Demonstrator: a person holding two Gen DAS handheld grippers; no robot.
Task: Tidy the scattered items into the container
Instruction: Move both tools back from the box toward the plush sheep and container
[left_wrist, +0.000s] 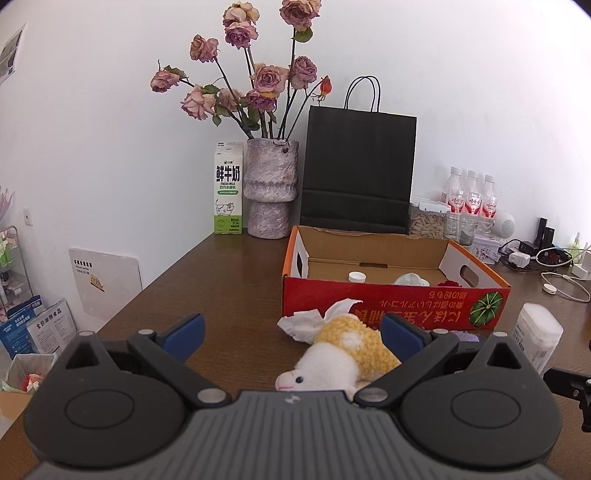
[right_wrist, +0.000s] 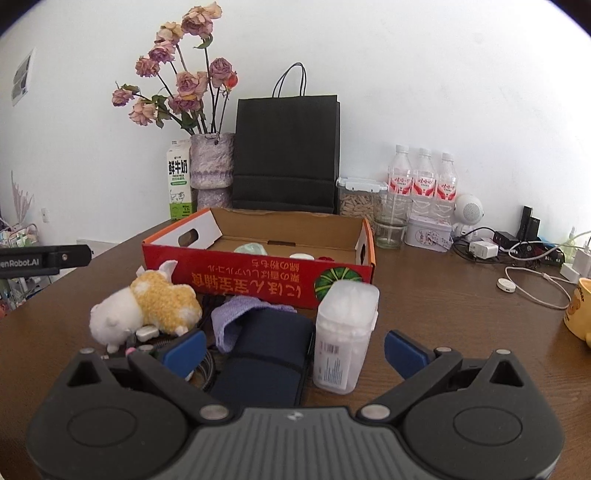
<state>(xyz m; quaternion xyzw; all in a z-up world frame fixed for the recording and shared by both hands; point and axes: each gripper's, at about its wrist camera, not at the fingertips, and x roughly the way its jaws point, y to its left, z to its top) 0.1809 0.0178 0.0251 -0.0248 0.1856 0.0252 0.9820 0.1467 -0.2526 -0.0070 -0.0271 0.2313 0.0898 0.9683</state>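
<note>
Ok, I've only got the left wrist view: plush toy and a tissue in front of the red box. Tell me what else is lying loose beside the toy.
Observer: Right of the plush toy lies a dark blue pouch, flat on the table, between the right gripper's open fingers.
Operator: Name anything on top of it.
Observer: A lavender knitted cloth drapes over the pouch's far left corner.
Operator: Give me the white jar's state.
Observer: The cotton swab container stands upright right next to the pouch's right edge, in front of the red box.
Operator: Report anything under the toy.
Observer: Small white and grey bits lie at its base; I cannot tell what they are.
</note>
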